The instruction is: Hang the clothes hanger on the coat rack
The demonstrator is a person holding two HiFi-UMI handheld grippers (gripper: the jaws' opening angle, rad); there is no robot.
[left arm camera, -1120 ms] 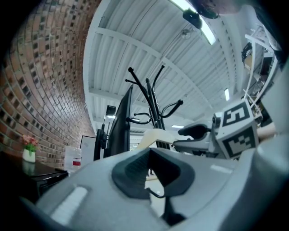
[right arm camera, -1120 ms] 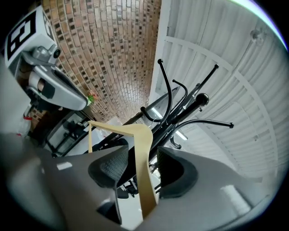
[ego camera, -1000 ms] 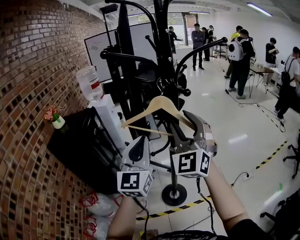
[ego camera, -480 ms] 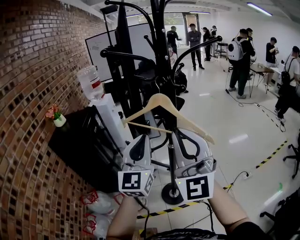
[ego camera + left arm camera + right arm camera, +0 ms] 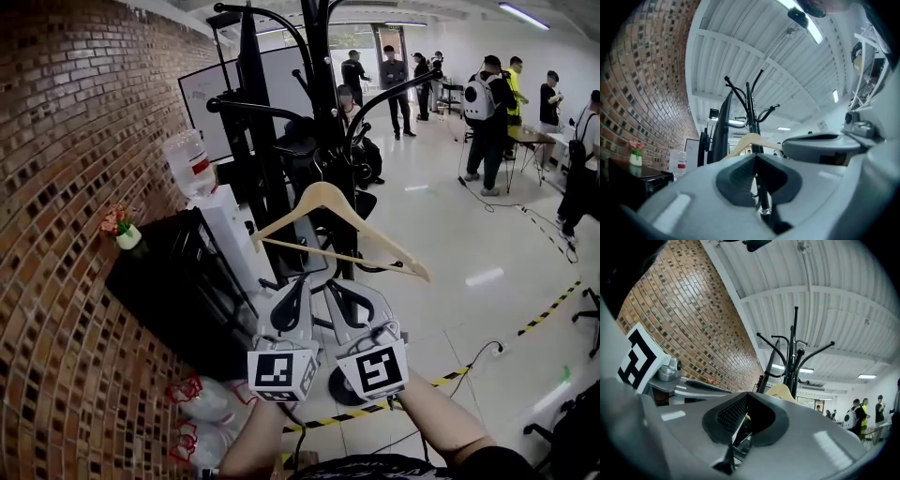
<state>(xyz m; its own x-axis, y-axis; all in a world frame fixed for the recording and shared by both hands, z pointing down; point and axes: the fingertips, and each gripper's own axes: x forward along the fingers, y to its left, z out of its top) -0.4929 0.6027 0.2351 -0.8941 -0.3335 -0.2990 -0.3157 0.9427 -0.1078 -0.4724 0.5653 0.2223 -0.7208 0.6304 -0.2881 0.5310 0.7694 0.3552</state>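
Wooden hanger (image 5: 323, 196) one; coat rack (image 5: 320, 94) one; hand-held grippers (image 5: 299, 283) (image 5: 341, 291) two.

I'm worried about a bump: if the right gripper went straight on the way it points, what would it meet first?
Probably the wooden hanger, then the coat rack behind it; depth is unclear.

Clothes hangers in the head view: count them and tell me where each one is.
1. The wooden clothes hanger hangs on the black coat rack, in front of its pole, with its right end lower. Others may be hidden behind the dark rack.
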